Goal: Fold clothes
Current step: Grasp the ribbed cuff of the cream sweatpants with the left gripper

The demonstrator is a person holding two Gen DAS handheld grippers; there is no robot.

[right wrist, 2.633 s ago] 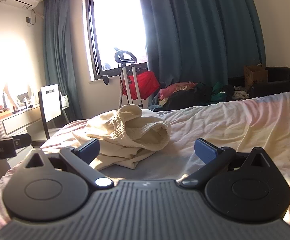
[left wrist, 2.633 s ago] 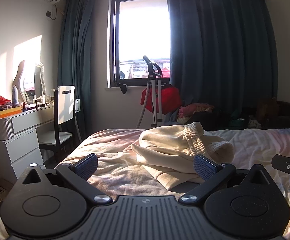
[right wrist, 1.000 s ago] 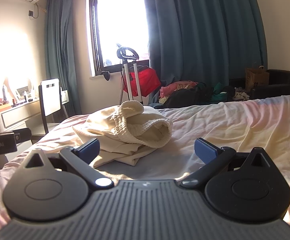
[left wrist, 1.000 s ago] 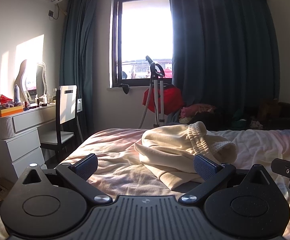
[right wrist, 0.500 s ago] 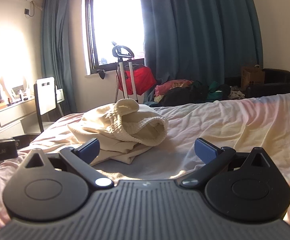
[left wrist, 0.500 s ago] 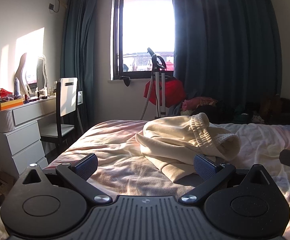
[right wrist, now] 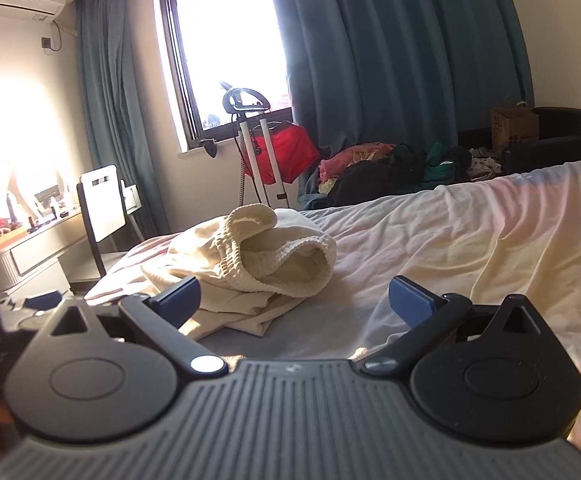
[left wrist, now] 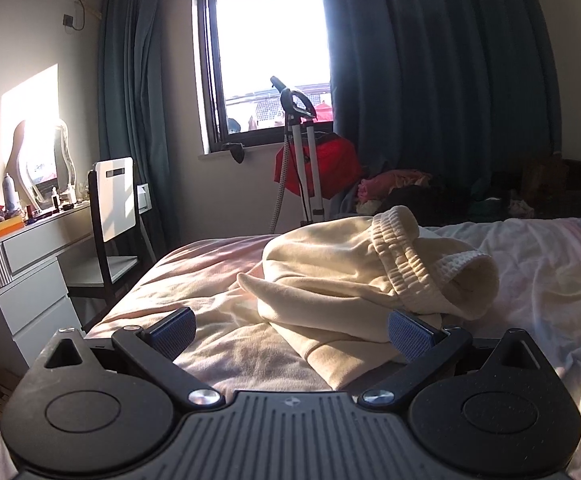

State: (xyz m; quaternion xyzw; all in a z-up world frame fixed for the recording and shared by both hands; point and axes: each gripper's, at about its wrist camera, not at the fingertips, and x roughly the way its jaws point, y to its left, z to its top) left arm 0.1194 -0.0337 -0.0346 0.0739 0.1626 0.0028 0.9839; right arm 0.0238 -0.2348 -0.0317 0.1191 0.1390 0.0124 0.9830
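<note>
Both grippers, left [left wrist: 290, 330] and right [right wrist: 294, 298], jaws wide, empty, face crumpled garment [left wrist: 362, 276] on bed [left wrist: 550, 264]: pre-grasp.

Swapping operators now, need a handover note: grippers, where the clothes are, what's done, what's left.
Left gripper: open, holding nothing, aimed at the near edge of the cream garment.
Right gripper: open, holding nothing, the garment ahead and to its left.
The cream garment, with a ribbed elastic band, lies in a rumpled heap on the bed sheet, near the window-side end.
Done: nothing folded as far as the views show.
Left: grasp it, spread it flat, fold it. Loose clothes lie piled beyond the bed; whether they are part of the job is unclear.
</note>
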